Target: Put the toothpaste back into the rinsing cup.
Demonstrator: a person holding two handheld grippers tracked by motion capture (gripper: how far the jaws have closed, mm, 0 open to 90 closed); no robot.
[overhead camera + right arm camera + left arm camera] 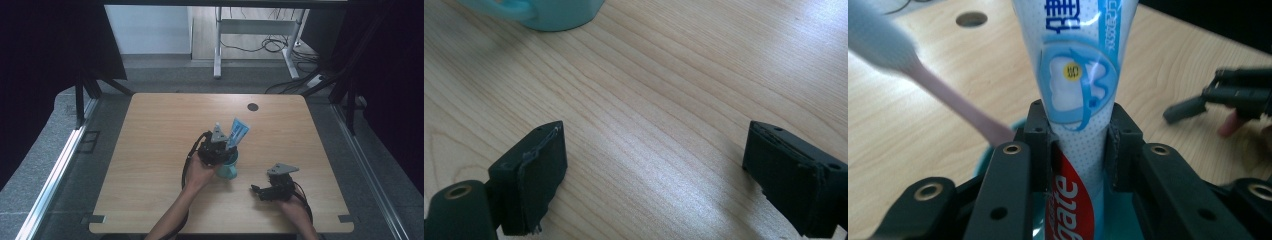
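Over the middle of the wooden table (165,150), the left gripper (227,145) sits right above the teal cup (229,170), and its jaws are on the toothpaste tube (238,131). In the left gripper view, the tube (1080,75) stands between the two black pads (1040,135), one on each flank, pressing against its white and blue body with the red lettering running down below them. The lower end of the tube goes down into the cup (1118,210), whose teal inside shows between the jaws; how deep it reaches cannot be told. The tube leans a little, its flat crimped end pointing up and away from the person. Beside it, a pink-handled toothbrush (923,75) rises out of the same cup, slanting off to the left, its head blurred and close to the lens.

The right gripper (260,191) rests low near the front edge of the table, well apart from the cup, with the person's hand behind it. In the right gripper view its jaws stand wide apart with nothing but bare wood grain between them, and the cup (559,12) with its handle (506,9) sits farther off. A dark round hole (253,107) marks the far side of the tabletop
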